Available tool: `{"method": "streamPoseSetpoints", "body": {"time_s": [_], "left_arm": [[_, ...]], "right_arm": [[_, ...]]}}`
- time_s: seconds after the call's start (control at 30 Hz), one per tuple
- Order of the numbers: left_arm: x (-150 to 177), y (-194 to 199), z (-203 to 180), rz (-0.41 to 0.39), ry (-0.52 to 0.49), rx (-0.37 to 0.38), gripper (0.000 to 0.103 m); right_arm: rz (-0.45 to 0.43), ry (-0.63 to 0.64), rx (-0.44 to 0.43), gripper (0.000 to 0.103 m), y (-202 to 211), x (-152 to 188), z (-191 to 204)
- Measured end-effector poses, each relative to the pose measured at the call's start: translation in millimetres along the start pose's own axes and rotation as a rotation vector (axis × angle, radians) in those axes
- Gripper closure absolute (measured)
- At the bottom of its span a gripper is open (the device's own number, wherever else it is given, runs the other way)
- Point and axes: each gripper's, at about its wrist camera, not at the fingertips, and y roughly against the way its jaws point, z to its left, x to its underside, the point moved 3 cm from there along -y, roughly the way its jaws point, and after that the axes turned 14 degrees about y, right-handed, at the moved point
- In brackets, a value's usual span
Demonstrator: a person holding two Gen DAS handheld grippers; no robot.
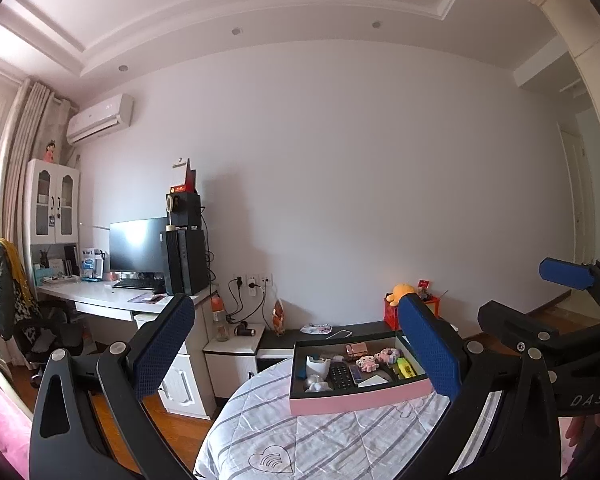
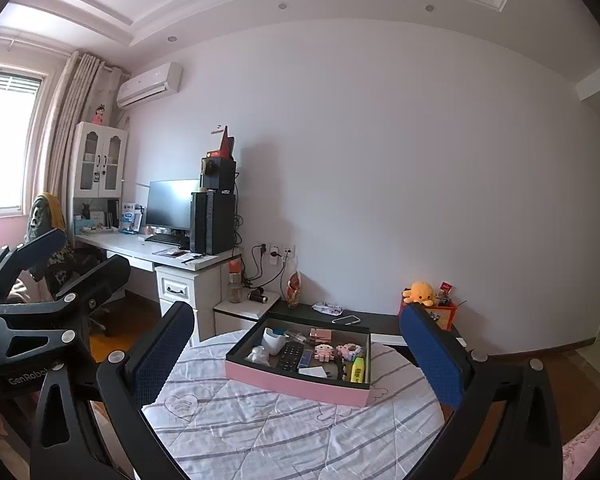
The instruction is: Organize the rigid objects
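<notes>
A pink-sided box (image 1: 352,402) (image 2: 284,382) with a black inside stands on a round table with a striped quilted cloth (image 1: 320,440) (image 2: 280,428). It holds a black remote (image 1: 340,376) (image 2: 290,354), a yellow highlighter (image 1: 406,368) (image 2: 357,370), a white holder (image 1: 315,366) (image 2: 273,340), pink toy figures (image 1: 366,362) (image 2: 325,352) and other small items. My left gripper (image 1: 296,348) is open and empty, held above and short of the box. My right gripper (image 2: 296,356) is open and empty, likewise short of the box. Each gripper shows at the edge of the other's view.
Behind the table runs a low dark shelf (image 2: 380,322) with a phone (image 2: 346,319), a red box and an orange plush (image 2: 420,293). A white desk (image 2: 156,252) with a monitor and a computer tower stands at the left, with a chair (image 2: 60,240) beside it.
</notes>
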Motion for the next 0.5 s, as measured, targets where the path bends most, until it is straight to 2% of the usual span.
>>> {"method": "streamPoseSetpoints", "body": {"time_s": [0.5], "left_arm": [[-1.3, -10.3, 1.1, 0.003, -0.007, -0.011, 0.0]], "right_arm": [[0.008, 0.002, -0.008, 0.0, -10.2, -2.8, -3.6]]}}
